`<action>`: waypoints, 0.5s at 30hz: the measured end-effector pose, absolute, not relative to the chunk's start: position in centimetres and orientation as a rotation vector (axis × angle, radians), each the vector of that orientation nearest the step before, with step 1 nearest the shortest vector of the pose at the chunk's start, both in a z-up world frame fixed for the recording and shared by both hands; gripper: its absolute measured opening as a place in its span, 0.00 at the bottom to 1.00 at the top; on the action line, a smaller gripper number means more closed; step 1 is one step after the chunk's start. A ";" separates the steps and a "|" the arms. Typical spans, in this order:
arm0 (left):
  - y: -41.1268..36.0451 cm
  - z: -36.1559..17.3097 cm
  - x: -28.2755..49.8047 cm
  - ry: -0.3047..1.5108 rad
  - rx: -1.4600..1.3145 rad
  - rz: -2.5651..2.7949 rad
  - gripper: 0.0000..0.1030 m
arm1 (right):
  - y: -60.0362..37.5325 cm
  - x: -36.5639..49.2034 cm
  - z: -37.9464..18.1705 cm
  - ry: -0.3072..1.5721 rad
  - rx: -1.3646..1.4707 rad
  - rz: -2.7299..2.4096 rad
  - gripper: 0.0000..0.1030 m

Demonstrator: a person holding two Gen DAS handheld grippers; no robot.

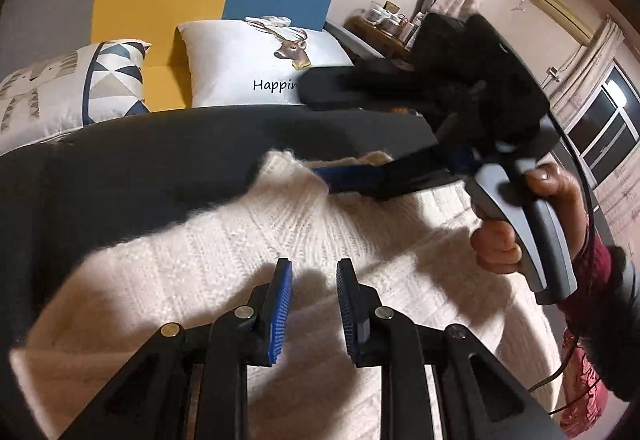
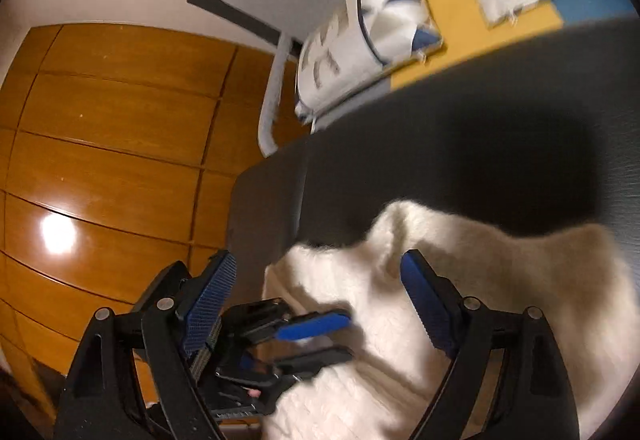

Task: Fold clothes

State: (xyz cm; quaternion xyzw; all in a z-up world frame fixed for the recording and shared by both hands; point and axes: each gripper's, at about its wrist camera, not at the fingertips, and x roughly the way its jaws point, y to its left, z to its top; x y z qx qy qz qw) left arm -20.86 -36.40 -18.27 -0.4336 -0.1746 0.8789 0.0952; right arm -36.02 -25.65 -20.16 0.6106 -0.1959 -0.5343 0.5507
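Two grippers are hovering over a cream sweater (image 1: 248,248) lying mid-frame on a dark bed (image 1: 120,168).
Left gripper (image 1: 314,272) fingers are standing slightly apart, empty; right gripper (image 2: 316,272) fingers are spreading wide, holding nothing.

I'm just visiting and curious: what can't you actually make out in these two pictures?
- Fluffy cream knitted sweater: left wrist view, near edge hidden behind the left claw.
- White deer-print cushion: its printed word is cut off by the blurred right claw.
- Triangle-patterned cushion: right wrist view, smeared by motion blur.
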 end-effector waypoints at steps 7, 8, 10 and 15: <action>-36.1 -18.5 -20.6 -0.533 -1.273 2.625 0.21 | -29.6 -35.6 -19.0 -0.461 1.402 -1.228 0.88; -36.0 -18.4 -20.6 -0.523 -1.278 2.629 0.21 | -30.1 -35.9 -19.4 -0.457 1.426 -1.261 0.89; -36.0 -18.4 -20.6 -0.524 -1.281 2.627 0.21 | -30.6 -36.0 -19.9 -0.416 1.456 -1.322 0.88; -36.3 -17.4 -20.5 -0.573 -1.254 2.588 0.21 | -29.1 -35.9 -17.9 -0.326 1.447 -1.379 0.88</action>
